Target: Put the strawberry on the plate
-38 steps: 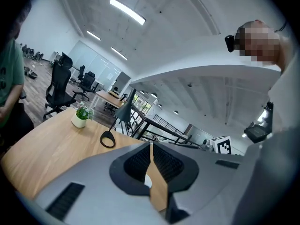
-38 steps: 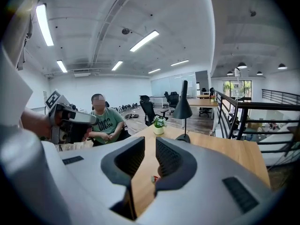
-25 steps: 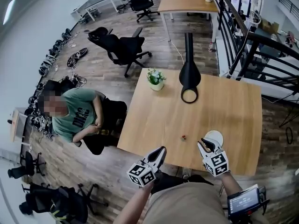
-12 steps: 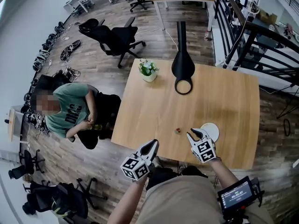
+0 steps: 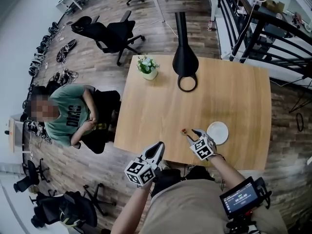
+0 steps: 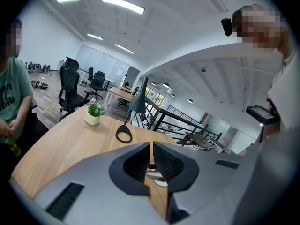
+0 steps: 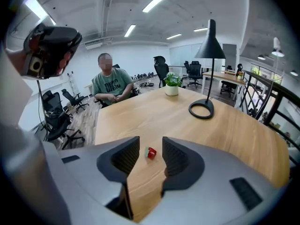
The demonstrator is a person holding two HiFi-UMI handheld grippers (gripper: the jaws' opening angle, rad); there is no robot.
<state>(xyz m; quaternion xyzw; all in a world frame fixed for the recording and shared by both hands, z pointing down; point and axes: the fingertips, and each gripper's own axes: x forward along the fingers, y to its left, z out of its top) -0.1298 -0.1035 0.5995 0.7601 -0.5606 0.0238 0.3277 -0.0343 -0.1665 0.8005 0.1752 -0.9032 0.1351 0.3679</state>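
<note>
A small red strawberry (image 5: 184,130) lies on the wooden table (image 5: 161,106), left of a white plate (image 5: 217,132). My right gripper (image 5: 192,132) sits just right of the berry, between it and the plate. In the right gripper view the strawberry (image 7: 151,153) lies on the wood just ahead of the right gripper (image 7: 151,156); its jaws are opening and neither pad touches the berry. My left gripper (image 5: 158,148) hovers at the table's near edge, and in the left gripper view the left gripper (image 6: 151,161) is shut with nothing in it.
A black desk lamp (image 5: 185,65) and a small potted plant (image 5: 147,67) stand at the table's far side. A person in a green shirt (image 5: 68,113) sits at the left edge. An office chair (image 5: 109,33) stands beyond, and a black railing (image 5: 253,28) runs on the right.
My right gripper has moved left from over the plate to the strawberry, and its jaws have gone from shut to parted. The left gripper has stayed near the table's front edge.
</note>
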